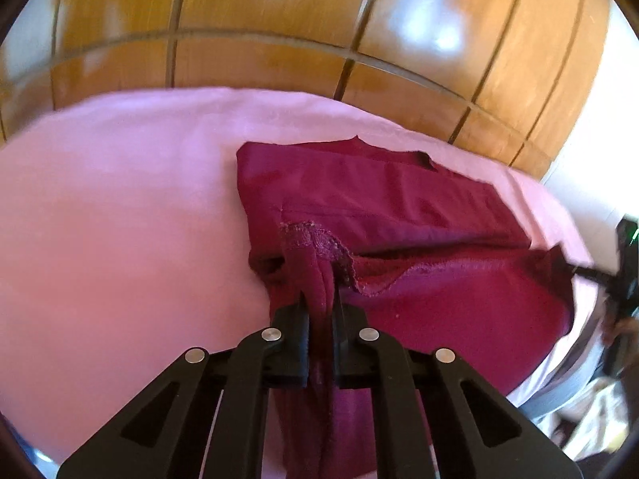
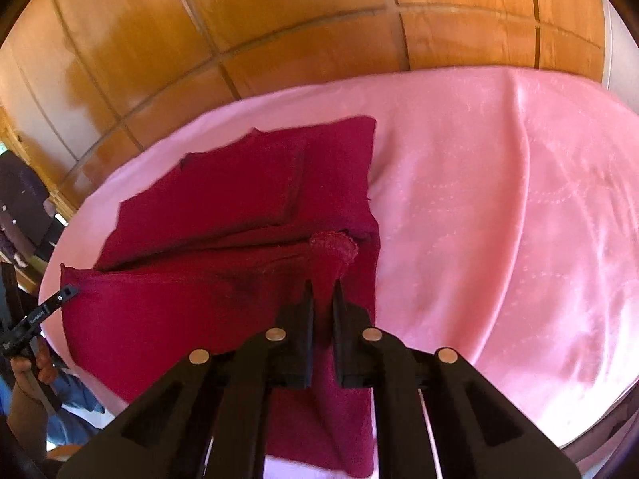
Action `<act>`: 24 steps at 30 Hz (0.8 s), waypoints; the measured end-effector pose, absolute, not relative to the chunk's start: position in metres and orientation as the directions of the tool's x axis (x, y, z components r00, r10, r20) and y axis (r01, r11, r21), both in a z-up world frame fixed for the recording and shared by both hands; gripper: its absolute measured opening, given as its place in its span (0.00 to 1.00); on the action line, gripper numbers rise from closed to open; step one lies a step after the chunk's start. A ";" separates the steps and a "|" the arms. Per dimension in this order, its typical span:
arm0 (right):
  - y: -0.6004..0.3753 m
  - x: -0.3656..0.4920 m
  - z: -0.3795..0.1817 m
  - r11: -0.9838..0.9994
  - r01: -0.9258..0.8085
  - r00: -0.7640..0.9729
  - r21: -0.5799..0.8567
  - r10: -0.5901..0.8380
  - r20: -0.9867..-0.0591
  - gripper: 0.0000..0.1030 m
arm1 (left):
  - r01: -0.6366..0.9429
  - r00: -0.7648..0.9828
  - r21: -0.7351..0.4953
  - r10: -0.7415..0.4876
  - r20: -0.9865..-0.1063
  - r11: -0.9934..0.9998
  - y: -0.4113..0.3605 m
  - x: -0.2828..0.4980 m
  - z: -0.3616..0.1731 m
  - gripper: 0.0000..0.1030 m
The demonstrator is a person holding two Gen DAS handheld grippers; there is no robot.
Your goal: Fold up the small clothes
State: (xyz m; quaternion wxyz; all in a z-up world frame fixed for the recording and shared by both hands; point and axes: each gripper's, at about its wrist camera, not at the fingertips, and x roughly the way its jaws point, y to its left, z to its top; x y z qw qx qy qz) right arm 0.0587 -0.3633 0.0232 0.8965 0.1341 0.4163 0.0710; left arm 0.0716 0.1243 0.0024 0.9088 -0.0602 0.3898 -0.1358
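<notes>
A dark red garment (image 1: 399, 207) lies on a pink-covered surface (image 1: 120, 207); its far part is folded flat. My left gripper (image 1: 319, 299) is shut on the near left corner of the garment's hem and holds it lifted. My right gripper (image 2: 322, 291) is shut on the near right corner of the same garment (image 2: 223, 215), also lifted. The near edge is stretched between the two grippers and hangs below them. The right gripper shows at the right edge of the left wrist view (image 1: 587, 271), and the left gripper at the left edge of the right wrist view (image 2: 68, 291).
The pink cover (image 2: 499, 207) spreads wide to the right of the garment, with soft creases. A glossy wooden panelled wall (image 1: 279, 20) stands behind the surface. Clutter and other fabric (image 1: 599, 407) lie past the surface's near right edge.
</notes>
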 end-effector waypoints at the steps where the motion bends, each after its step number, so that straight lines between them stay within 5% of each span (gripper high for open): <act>1: -0.361 0.055 0.027 0.956 -0.027 0.648 0.293 0.241 -0.723 0.06 | 0.204 0.672 -0.196 -0.283 -0.685 0.959 0.122 0.064 0.005 0.07; 12: -0.369 0.088 0.072 0.947 -0.037 0.731 0.320 0.244 -0.637 0.06 | 0.196 0.761 -0.215 -0.287 -0.582 0.957 0.129 0.064 0.049 0.07; 24: -0.375 0.229 0.084 0.938 0.044 0.739 0.345 0.201 -0.643 0.06 | 0.144 0.783 -0.151 -0.206 -0.588 0.978 0.115 0.201 0.060 0.07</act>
